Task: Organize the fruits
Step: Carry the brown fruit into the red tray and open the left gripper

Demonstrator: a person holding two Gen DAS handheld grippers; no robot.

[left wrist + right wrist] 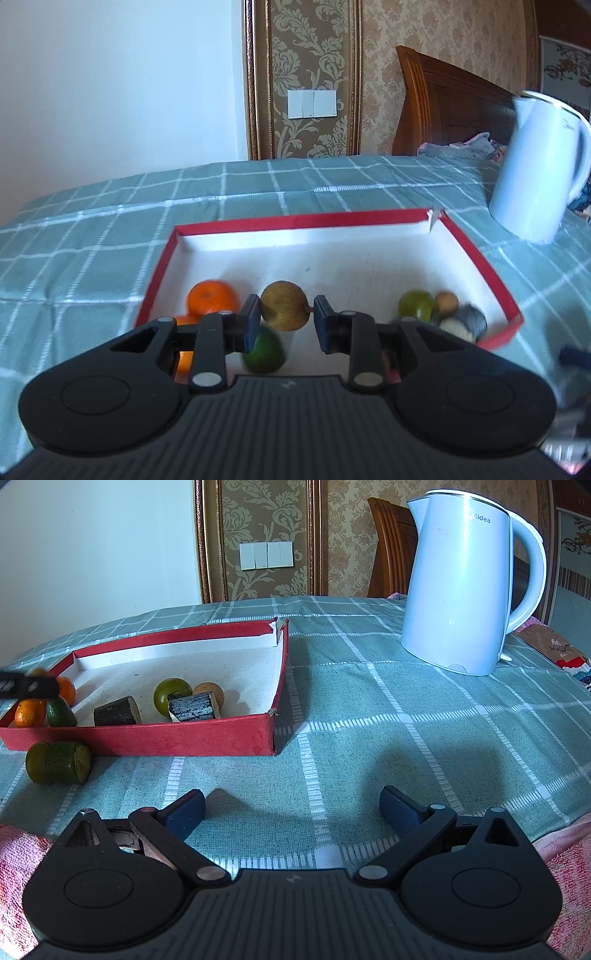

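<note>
**Brown fruit in the grip, one piece left outside the box**

Your left gripper (pixel 284 317) fills the bottom of the left wrist view, and its blue pads are clenched on a round brown fruit (pixel 283 305), which sits just below the middle of that frame, over the near part of the red box (pixel 295 220). Whether the fruit hangs above the box floor or touches it, you cannot tell from here. Your right gripper (pixel 291 808) lies low in its own frame with the jaws spread wide and nothing between them, above bare checked cloth (pixel 388 709).

Most of the sorting looks done. Left of the held fruit you have an orange (pixel 211 297), and a green fruit (pixel 264 350) shows below it. At the box's right end lie another green fruit (pixel 416 305), a small brown one (pixel 447 301) and two dark cut pieces (pixel 194 707).

Still to go, by my judgement: setting down the fruit you hold, and fetching the green piece (pixel 59 762) that rests on the cloth just outside the box's front wall, at the left edge of the right wrist view. A white kettle (pixel 458 583) stands well apart, upper right.
</note>
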